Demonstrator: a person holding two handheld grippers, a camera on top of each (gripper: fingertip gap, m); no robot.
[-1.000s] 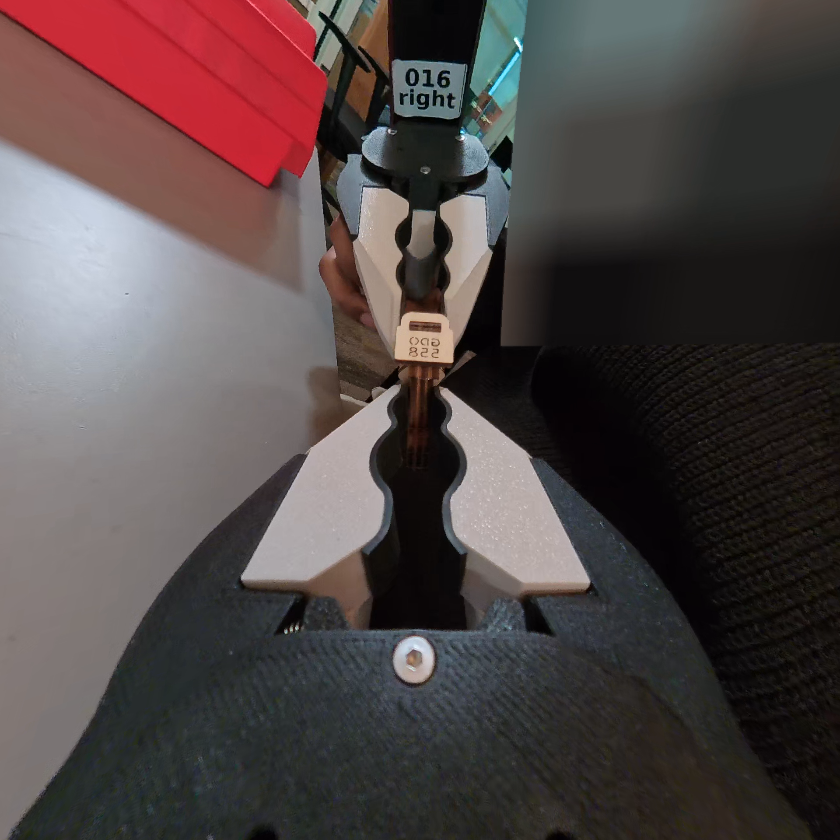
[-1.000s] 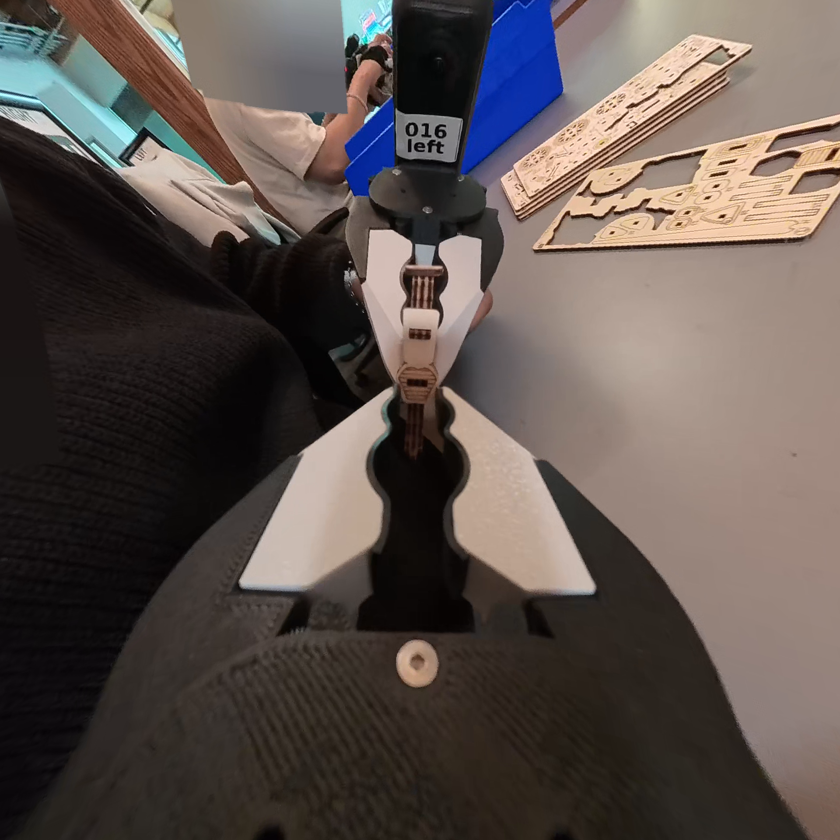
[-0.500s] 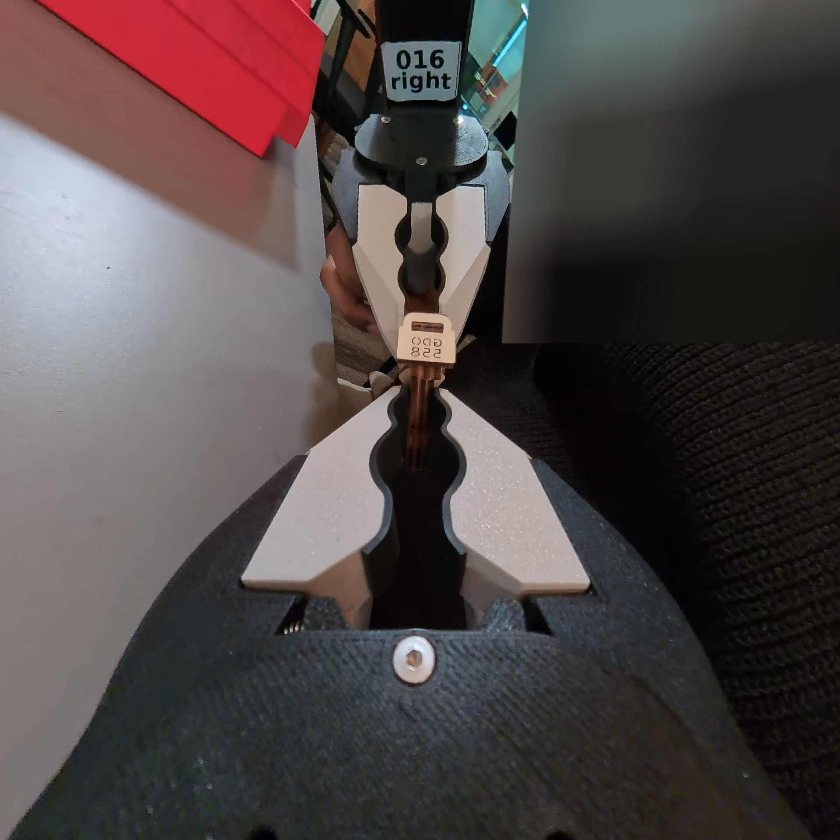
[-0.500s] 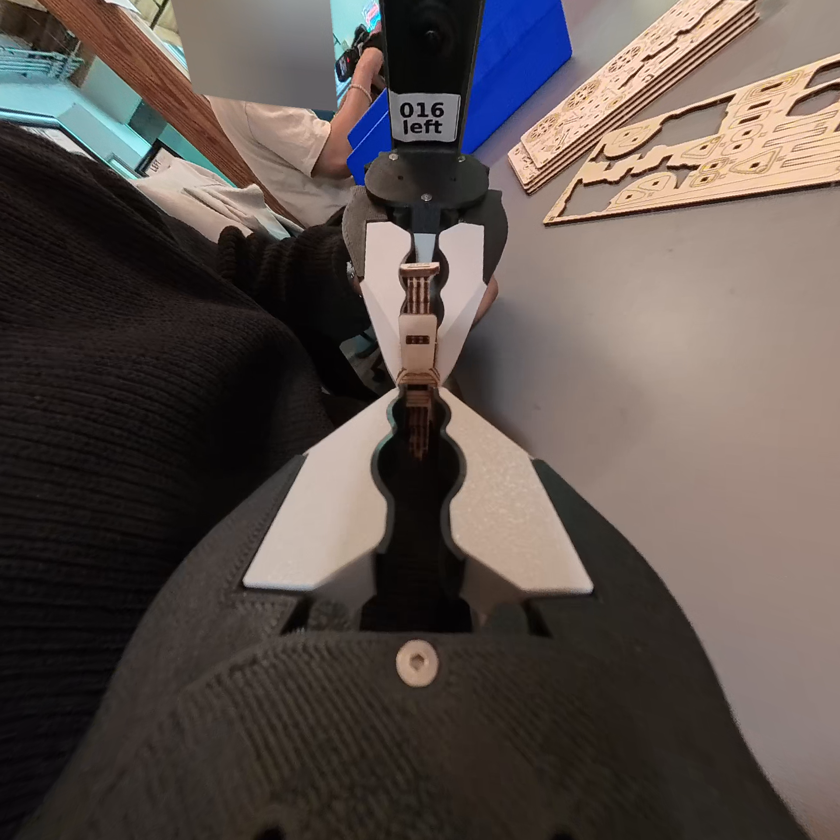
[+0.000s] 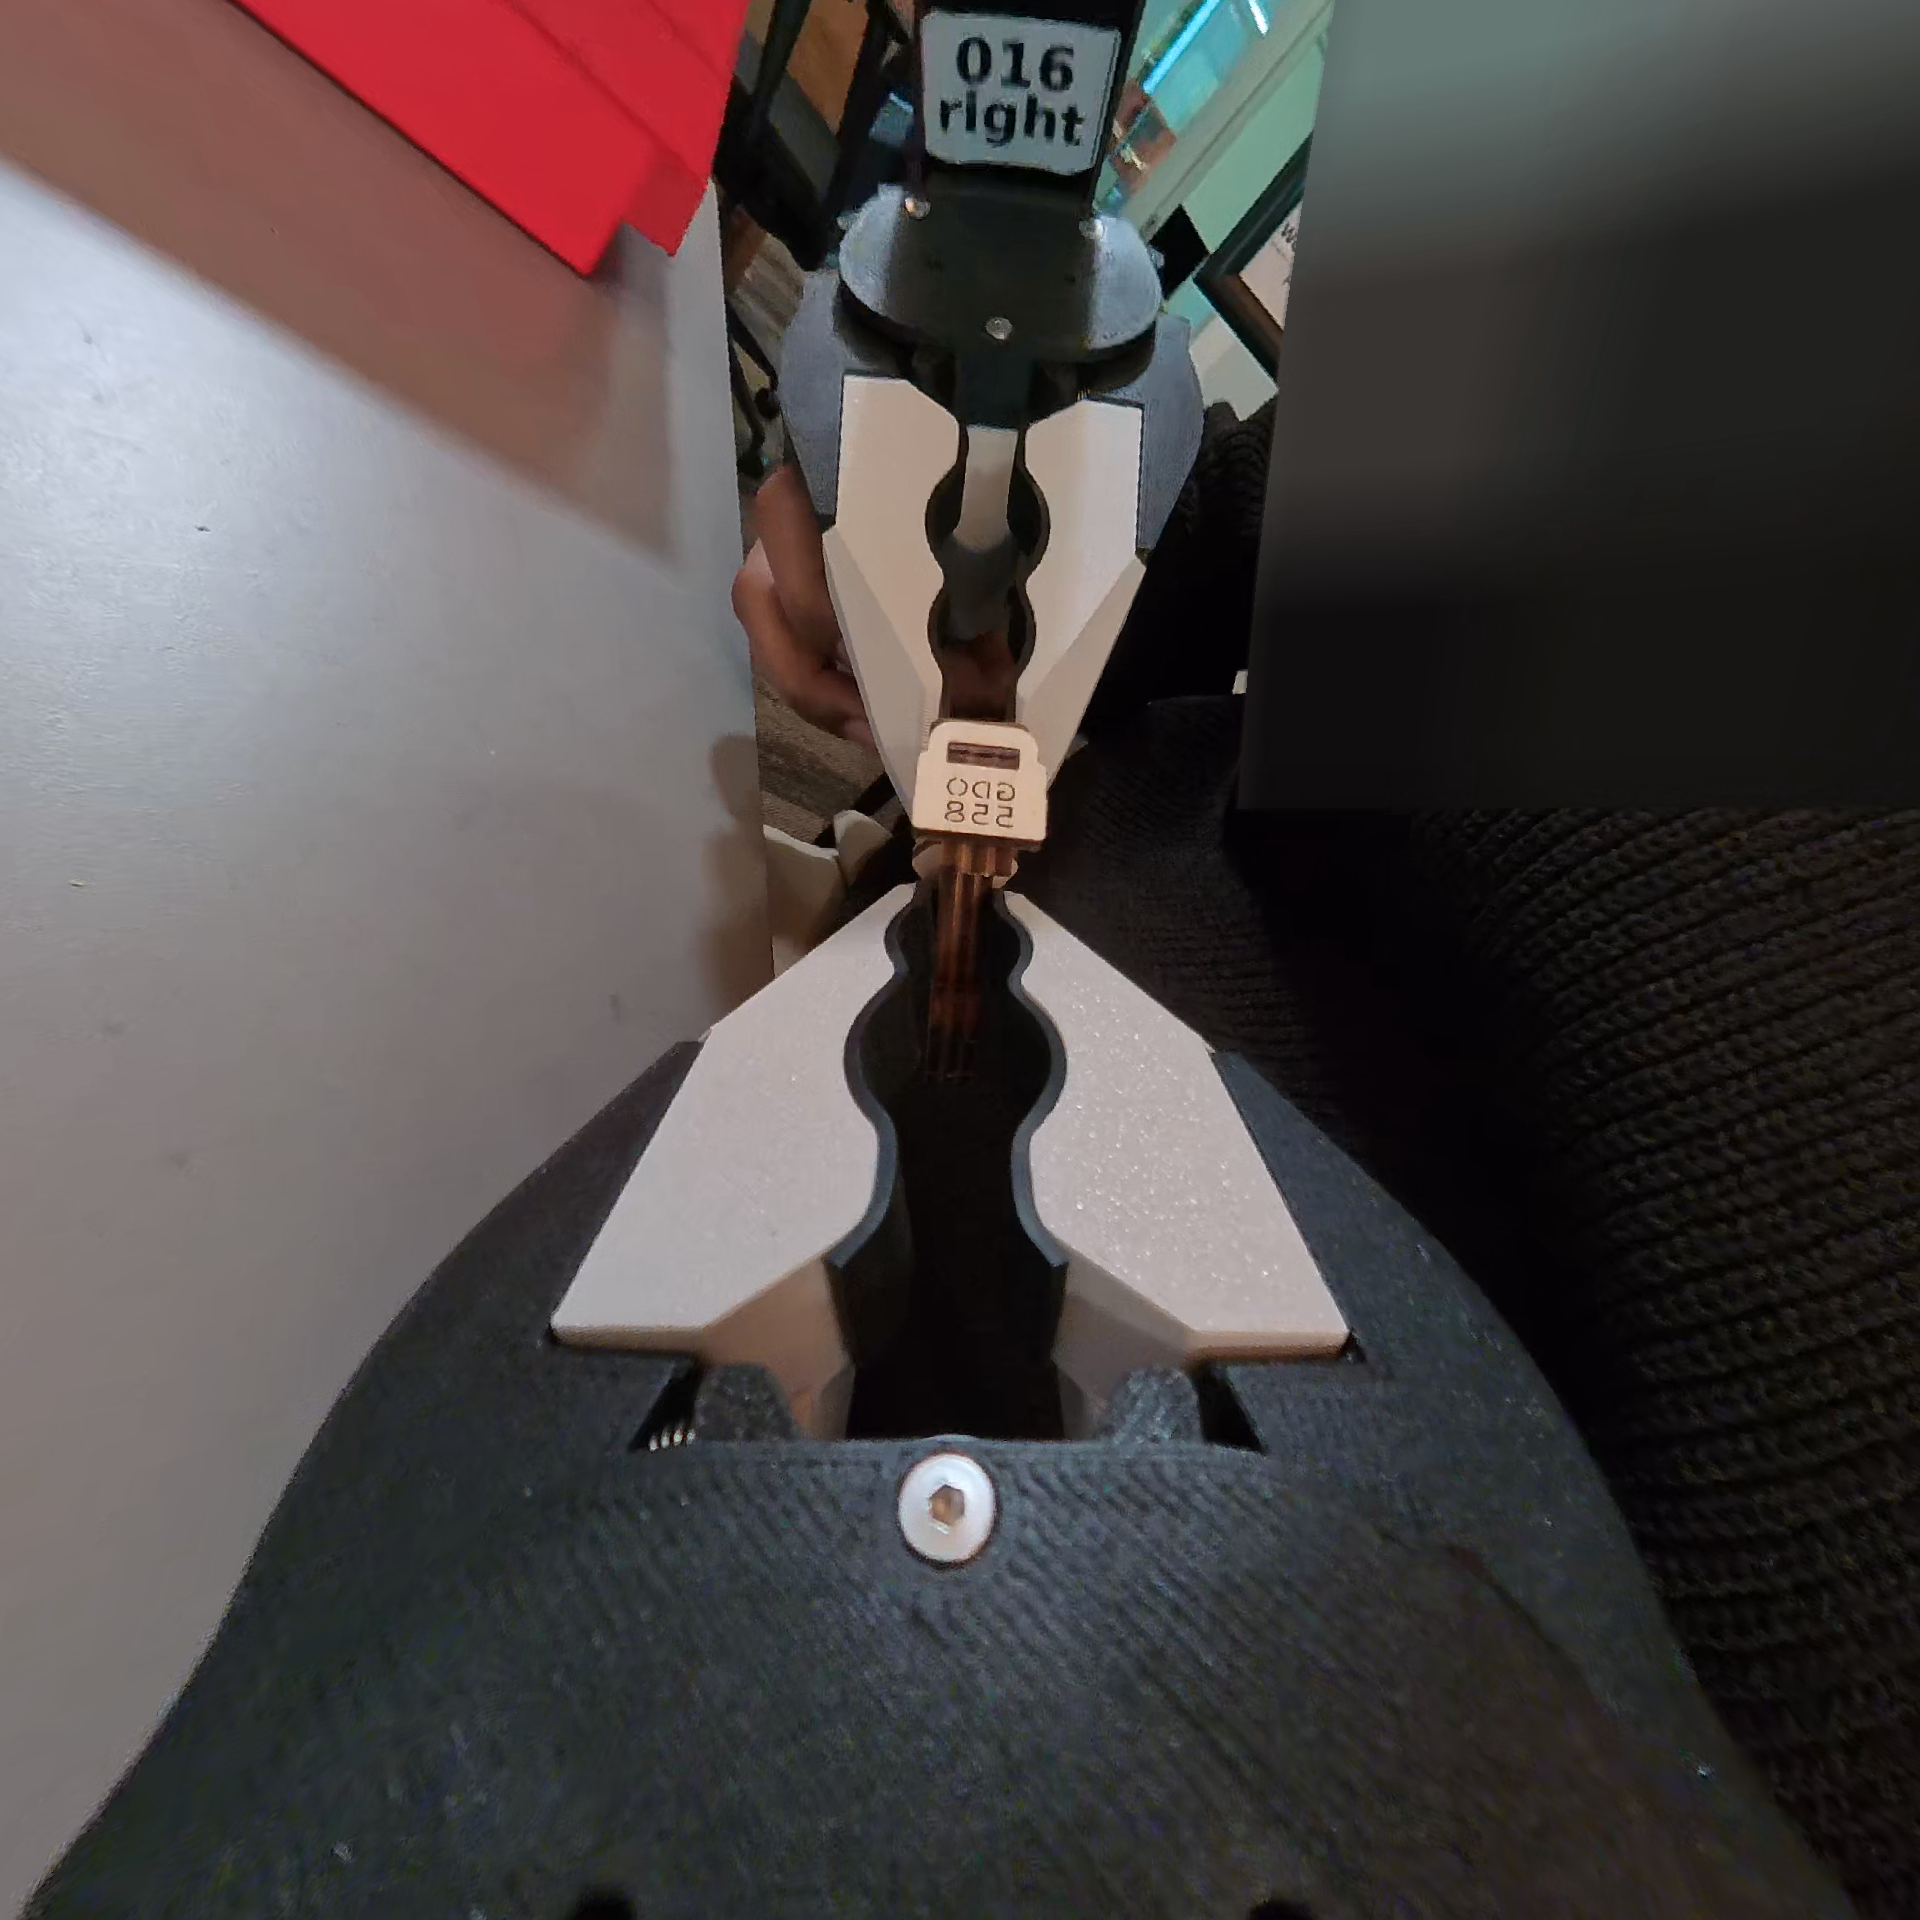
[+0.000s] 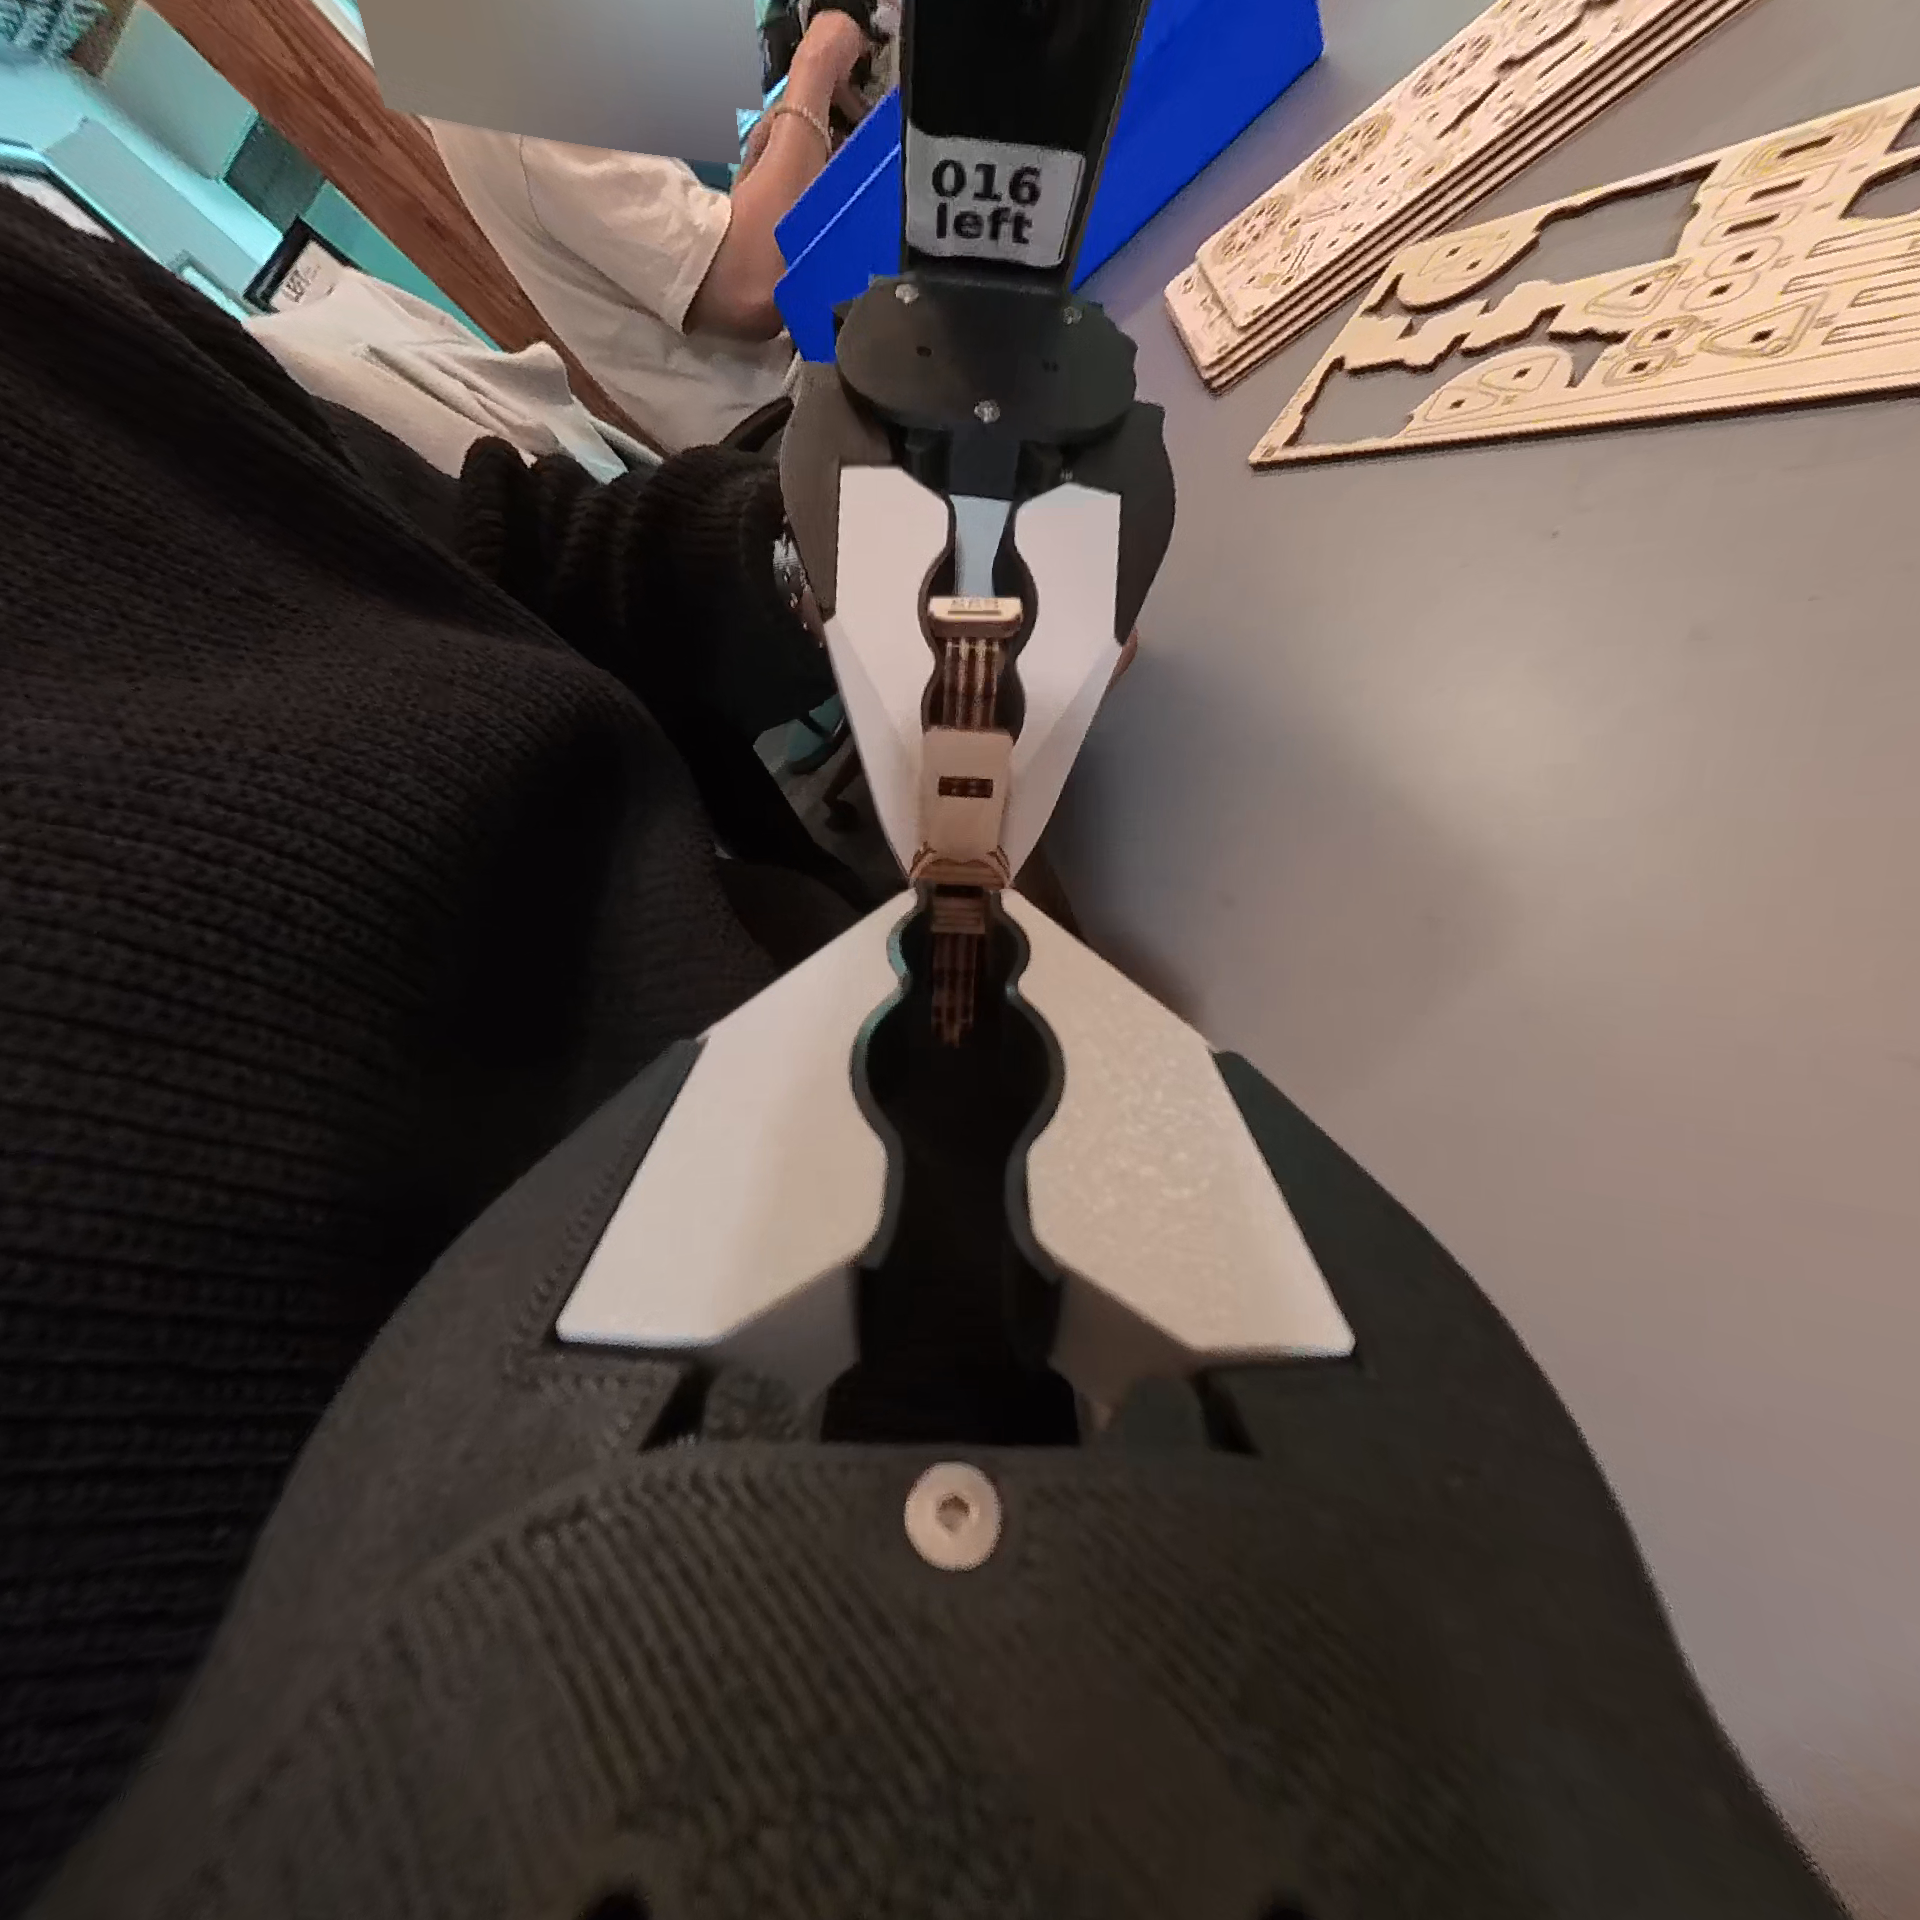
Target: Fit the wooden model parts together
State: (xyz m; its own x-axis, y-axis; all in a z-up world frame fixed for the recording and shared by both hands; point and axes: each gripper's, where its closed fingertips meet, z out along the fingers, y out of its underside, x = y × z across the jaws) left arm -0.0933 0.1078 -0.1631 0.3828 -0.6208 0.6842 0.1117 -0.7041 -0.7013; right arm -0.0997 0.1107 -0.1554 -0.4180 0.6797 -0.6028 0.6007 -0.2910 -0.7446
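Your left claw (image 5: 961,904) and right claw (image 6: 958,904) each pinch one wooden assembly (image 6: 961,810) end, nearly closed; uneven pressing could snap its slats.

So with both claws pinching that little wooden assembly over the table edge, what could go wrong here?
1. Each claw, left and right, grips only an end of the slatted wooden assembly; twisting might snap the thin slats.
2. It is held past the grey table edge, so a slip likely drops it off the table.
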